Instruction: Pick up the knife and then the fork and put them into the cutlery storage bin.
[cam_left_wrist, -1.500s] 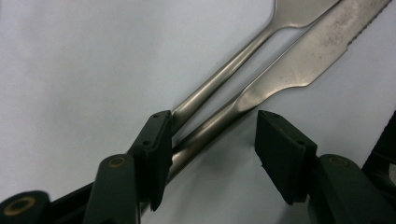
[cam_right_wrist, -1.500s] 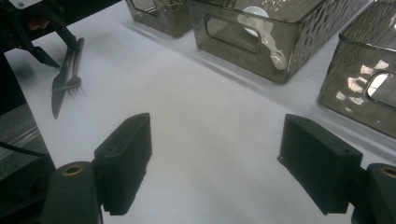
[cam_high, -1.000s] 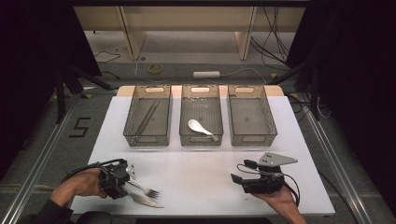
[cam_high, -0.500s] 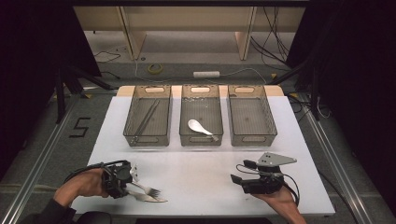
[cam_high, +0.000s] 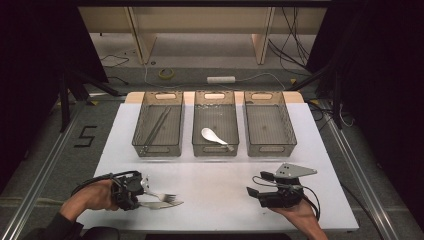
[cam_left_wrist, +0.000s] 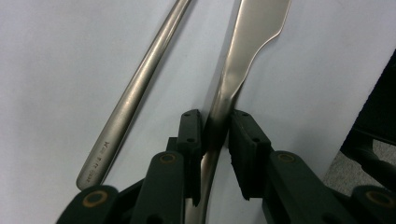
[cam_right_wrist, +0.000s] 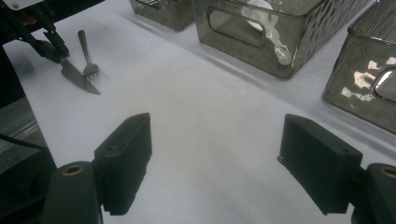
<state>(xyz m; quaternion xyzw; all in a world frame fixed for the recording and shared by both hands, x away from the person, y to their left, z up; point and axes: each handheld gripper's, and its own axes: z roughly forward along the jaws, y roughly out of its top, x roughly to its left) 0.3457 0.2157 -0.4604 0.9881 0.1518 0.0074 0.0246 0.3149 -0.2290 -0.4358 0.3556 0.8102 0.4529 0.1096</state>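
A steel knife (cam_left_wrist: 252, 37) and a steel fork (cam_left_wrist: 135, 93) lie side by side on the white table, at its near left. My left gripper (cam_left_wrist: 215, 126) has just been closing, and its pads now press on the knife's narrow neck from both sides. From above, that left gripper (cam_high: 142, 192) points right, with the knife (cam_high: 162, 204) and fork (cam_high: 162, 196) sticking out of it. My right gripper (cam_high: 254, 185) rests at the near right, pointing left. Its jaws (cam_right_wrist: 217, 154) stand open over bare table. The right gripper view also shows the knife (cam_right_wrist: 77, 74) and fork (cam_right_wrist: 86, 58) far off.
Three clear bins stand in a row at the back of the table. The left bin (cam_high: 140, 135) holds thin metal sticks, the middle bin (cam_high: 197, 125) a white spoon (cam_high: 214, 136). Nothing shows in the right bin (cam_high: 287, 130). The table's near edge runs just below both hands.
The left gripper's jaws have drawn together onto the knife, and the knife's blade has swung a little closer to the fork. Both hands stayed where they were.
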